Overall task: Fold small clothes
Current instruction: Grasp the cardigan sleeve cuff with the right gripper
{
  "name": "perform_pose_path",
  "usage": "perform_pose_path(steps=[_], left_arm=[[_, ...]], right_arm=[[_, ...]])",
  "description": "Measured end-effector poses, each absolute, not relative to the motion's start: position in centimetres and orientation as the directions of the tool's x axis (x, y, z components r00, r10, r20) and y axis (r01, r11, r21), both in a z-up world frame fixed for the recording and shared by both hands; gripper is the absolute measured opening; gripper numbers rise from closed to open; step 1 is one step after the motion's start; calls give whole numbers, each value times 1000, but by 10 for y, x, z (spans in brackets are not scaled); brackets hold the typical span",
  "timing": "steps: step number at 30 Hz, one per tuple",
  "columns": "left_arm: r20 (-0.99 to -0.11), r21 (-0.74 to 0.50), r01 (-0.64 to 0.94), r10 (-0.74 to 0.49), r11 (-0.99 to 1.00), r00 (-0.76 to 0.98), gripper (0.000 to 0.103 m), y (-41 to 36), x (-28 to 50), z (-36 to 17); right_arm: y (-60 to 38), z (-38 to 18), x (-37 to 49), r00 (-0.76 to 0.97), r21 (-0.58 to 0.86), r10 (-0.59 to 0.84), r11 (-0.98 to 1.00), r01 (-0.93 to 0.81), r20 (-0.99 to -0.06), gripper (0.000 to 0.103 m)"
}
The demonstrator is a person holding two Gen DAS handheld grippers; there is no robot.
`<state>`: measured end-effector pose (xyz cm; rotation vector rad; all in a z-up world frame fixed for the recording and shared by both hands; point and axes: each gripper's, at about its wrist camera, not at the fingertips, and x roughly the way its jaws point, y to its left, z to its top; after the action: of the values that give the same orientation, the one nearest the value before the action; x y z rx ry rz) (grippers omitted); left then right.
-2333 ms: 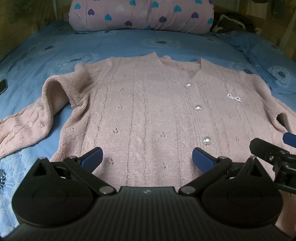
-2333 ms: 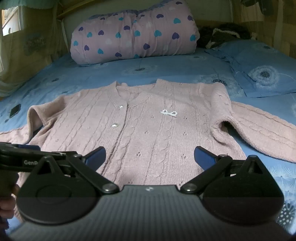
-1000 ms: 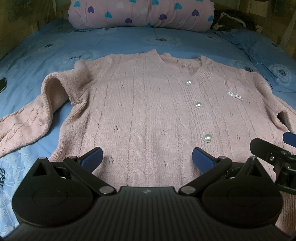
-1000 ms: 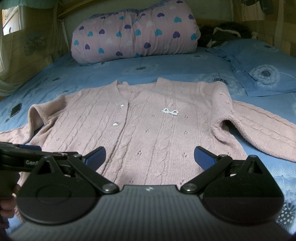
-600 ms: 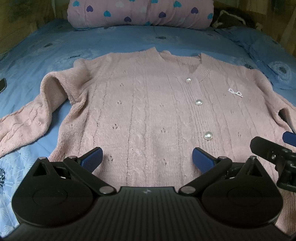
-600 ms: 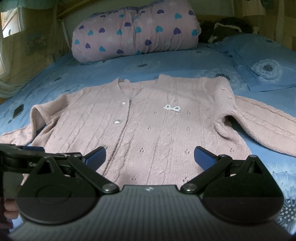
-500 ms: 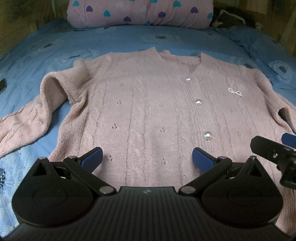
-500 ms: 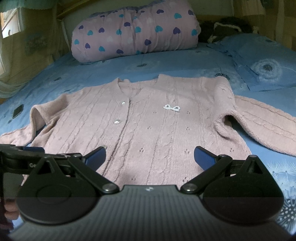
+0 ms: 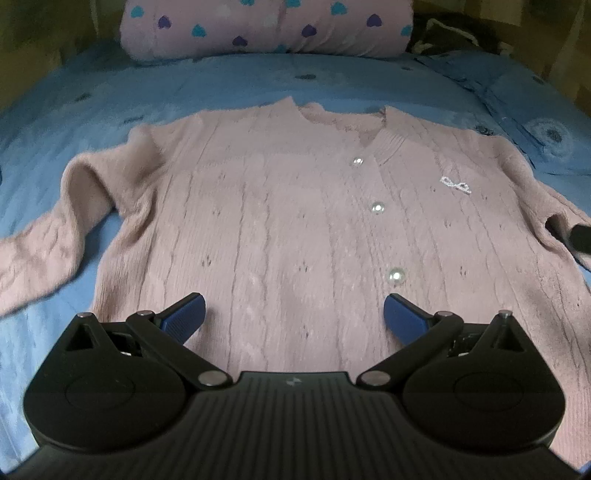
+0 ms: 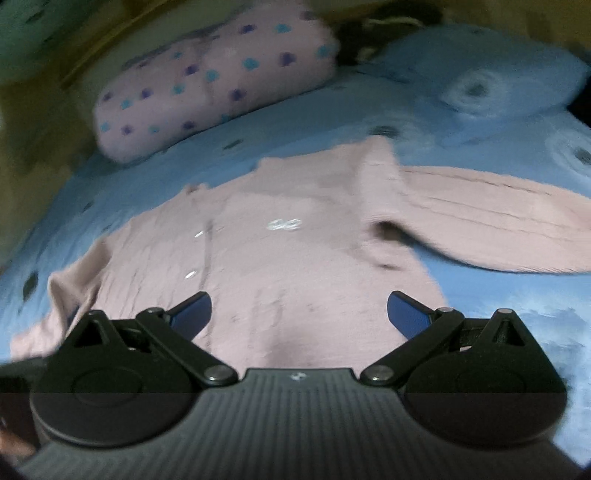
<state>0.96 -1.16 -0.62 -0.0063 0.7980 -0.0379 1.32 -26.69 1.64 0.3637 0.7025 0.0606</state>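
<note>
a: garment location?
b: pale pink cable-knit cardigan with pearl buttons (image 9: 288,221), spread flat, front up, on blue floral bedsheet (image 9: 229,85); sleeves stretched out to both sides.
a: left gripper (image 9: 293,312)?
b: blue-padded fingers released, spread wide over the cardigan hem, grasping nothing.
a: right gripper (image 10: 299,308)?
b: likewise released and empty, over the lower part of the cardigan; view tilted and blurred.
a: background?
b: pink heart-print rolled quilt (image 9: 266,27) at the head of the bed; blue pillow (image 10: 480,70) beside it.
</note>
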Motion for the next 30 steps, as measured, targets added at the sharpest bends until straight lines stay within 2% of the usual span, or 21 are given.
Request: perform_pose_path(steps=[5,8,11,13,17,25,30], left_arm=[[-716,7,79,-51,997,696,103,-21,24,2],[-728,25,88,-42,996,685,103,-28,35,1],[-748,-43,112,-107,993,656,103,-34,43,-2],[-755,-38,127,-112,991,646,103,-40,48,-7],[-762,-27,143,-113,989,638,103,-47,50,-24],[-760,5,140,-87,990,644,103,-47,45,-32],[-761,9,145,-88,989,643,103,-44,47,-33]], right_arm=[[-314,23,12,769,348,60,912,217,-637,103],[-340,21,16,758,300,-43,902,310,-651,103],[-366,12,19,710,230,-163,877,423,-685,103],[-379,3,20,681,226,-196,849,478,-706,103],[-399,-22,21,646,267,-175,808,526,-743,103],[-398,-34,25,686,295,-209,788,541,-697,103],[-408,-33,29,765,451,-124,744,493,-632,103]])
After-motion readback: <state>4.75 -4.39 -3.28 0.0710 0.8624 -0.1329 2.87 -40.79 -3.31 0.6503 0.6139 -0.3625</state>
